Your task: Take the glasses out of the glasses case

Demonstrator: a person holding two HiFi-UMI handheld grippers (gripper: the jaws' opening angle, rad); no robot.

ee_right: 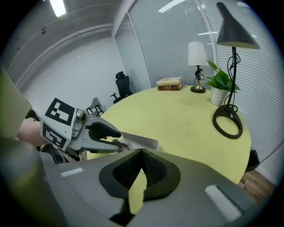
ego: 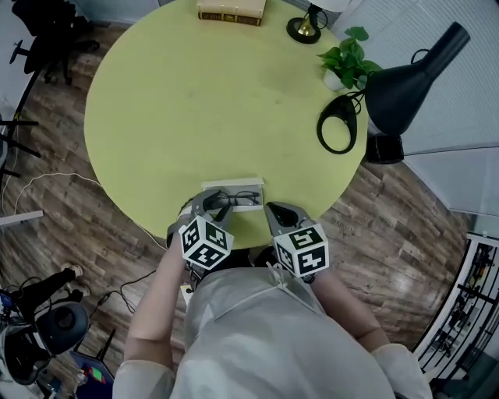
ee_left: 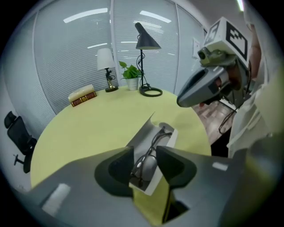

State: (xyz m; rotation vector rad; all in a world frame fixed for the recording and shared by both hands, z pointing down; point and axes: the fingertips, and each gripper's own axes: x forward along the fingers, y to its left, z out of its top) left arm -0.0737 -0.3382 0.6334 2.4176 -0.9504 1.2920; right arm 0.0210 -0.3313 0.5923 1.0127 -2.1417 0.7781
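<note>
An open grey glasses case (ego: 232, 186) lies at the near edge of the round yellow table (ego: 195, 109). Black-framed glasses (ego: 236, 199) rest inside it. My left gripper (ego: 207, 204) hovers over the case's left end, pointing down at it. In the left gripper view the left gripper (ee_left: 145, 154) is open, and the glasses (ee_left: 154, 141) and the case (ee_left: 170, 138) show through the gap, untouched by the pads. My right gripper (ego: 274, 210) sits just right of the case. Its tips meet in the right gripper view (ee_right: 141, 153), so it is shut and empty.
At the table's far side stand a book (ego: 231, 11), a small table lamp (ego: 305, 28), a potted plant (ego: 348, 62) and a black desk lamp (ego: 413, 78) with a ring base (ego: 337, 125). An office chair (ego: 47, 35) stands on the floor at the far left.
</note>
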